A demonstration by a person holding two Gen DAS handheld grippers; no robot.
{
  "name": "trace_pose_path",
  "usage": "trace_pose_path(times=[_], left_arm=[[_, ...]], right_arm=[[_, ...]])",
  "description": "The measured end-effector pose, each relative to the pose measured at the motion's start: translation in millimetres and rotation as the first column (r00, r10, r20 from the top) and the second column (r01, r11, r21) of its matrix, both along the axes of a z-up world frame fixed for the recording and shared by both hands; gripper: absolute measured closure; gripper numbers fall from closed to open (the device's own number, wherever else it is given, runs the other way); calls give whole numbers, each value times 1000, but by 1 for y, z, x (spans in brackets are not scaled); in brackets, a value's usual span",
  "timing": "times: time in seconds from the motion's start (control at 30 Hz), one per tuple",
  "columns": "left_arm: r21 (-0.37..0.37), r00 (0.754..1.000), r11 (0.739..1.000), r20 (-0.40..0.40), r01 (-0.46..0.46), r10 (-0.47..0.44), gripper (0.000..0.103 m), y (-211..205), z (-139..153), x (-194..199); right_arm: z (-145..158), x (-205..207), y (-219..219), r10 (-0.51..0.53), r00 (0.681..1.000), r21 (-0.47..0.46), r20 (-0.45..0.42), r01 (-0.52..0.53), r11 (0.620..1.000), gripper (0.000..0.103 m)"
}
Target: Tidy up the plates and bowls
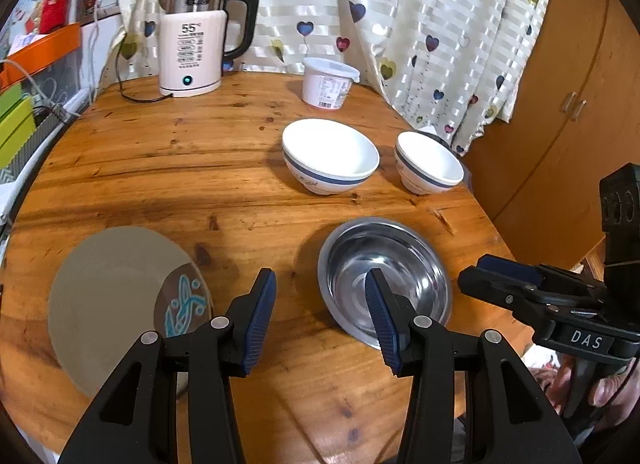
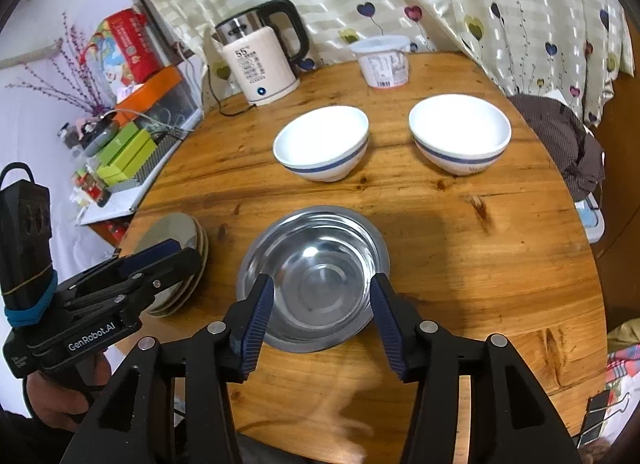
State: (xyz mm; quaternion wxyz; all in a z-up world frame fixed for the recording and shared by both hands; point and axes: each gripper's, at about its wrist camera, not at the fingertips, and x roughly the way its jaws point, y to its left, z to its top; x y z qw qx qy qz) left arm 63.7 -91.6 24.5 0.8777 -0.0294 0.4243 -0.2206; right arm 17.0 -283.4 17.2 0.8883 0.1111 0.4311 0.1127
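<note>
A steel bowl (image 1: 356, 252) (image 2: 316, 260) sits on the round wooden table (image 1: 200, 168) (image 2: 460, 248), near its front. My right gripper (image 2: 322, 280) (image 1: 474, 274) hangs open above the bowl's near half, its blue pads clear of the rim. Just left of the bowl, my left gripper (image 1: 320, 276) (image 2: 174, 250) stands open and holds nothing; its right finger overlaps the bowl in the left wrist view. A stack of tan plates (image 1: 116, 296) (image 2: 176, 228) lies at the front left. Two white bowls with blue bands (image 1: 330, 152) (image 1: 428, 162) (image 2: 320, 142) (image 2: 460, 136) stand side by side further back.
An electric kettle (image 1: 192, 44) (image 2: 260, 64) with its cord and a white lidded tub (image 1: 328, 82) (image 2: 384, 60) stand at the table's far edge, against a curtain. Shelves with boxes crowd the left. A wooden cabinet (image 1: 560, 104) and dark cloth (image 2: 560, 136) are on the right.
</note>
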Motion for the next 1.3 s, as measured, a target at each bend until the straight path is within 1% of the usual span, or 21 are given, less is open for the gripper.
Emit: trace_pose_path(times=[0.13, 0.2, 0.23, 0.33, 0.47, 0.6, 0.63, 0.7, 0.77, 0.83, 0.93, 1.07, 1.17, 1.3], left_arm=[[3, 999, 999, -30, 43, -42, 55, -7, -5, 14], [3, 997, 998, -38, 66, -65, 55, -10, -4, 20], [5, 996, 997, -42, 76, -76, 55, -12, -3, 22], [13, 994, 995, -43, 103, -102, 55, -18, -2, 32], [0, 993, 995, -56, 103, -103, 55, -22, -1, 44], [-28, 995, 998, -78, 62, -64, 55, -20, -1, 58], [-34, 995, 998, -83, 53, -56, 55, -19, -1, 61], [-39, 996, 999, -86, 25, -28, 55, -18, 1, 68], [-53, 996, 999, -91, 1, -6, 55, -17, 3, 77], [-72, 994, 997, -107, -14, 6, 55, -18, 2, 88], [-69, 994, 997, -110, -34, 26, 55, -23, 0, 103], [-73, 991, 996, -129, -52, 42, 55, -30, -8, 120], [-78, 989, 995, -139, -59, 48, 55, -32, -13, 130], [-91, 987, 993, -152, -71, 56, 55, -30, -18, 139]], right_arm=[[-3, 6, -1, -28, 1000, 13, -10, 28, 1000, 52], [-1, 8, -3, -37, 999, 24, -1, 37, 999, 49], [0, 9, -5, -47, 999, 21, 3, 47, 999, 46], [2, 11, -12, -77, 997, 47, 4, 76, 996, 46], [-1, 20, -27, -115, 992, 62, -42, 117, 991, 46], [2, 36, -34, -92, 995, 73, -48, 95, 993, 47], [2, 41, -35, -82, 996, 79, -47, 85, 993, 48], [3, 53, -37, -67, 996, 100, -53, 72, 992, 54], [3, 65, -38, -56, 997, 107, -59, 62, 992, 63], [3, 78, -38, -50, 997, 117, -62, 57, 991, 67], [1, 99, -40, -54, 996, 134, -72, 63, 989, 72], [-6, 119, -38, -50, 995, 149, -83, 62, 987, 76], [-13, 131, -37, -48, 993, 170, -104, 65, 983, 76], [-15, 142, -35, -50, 993, 181, -104, 68, 981, 76]])
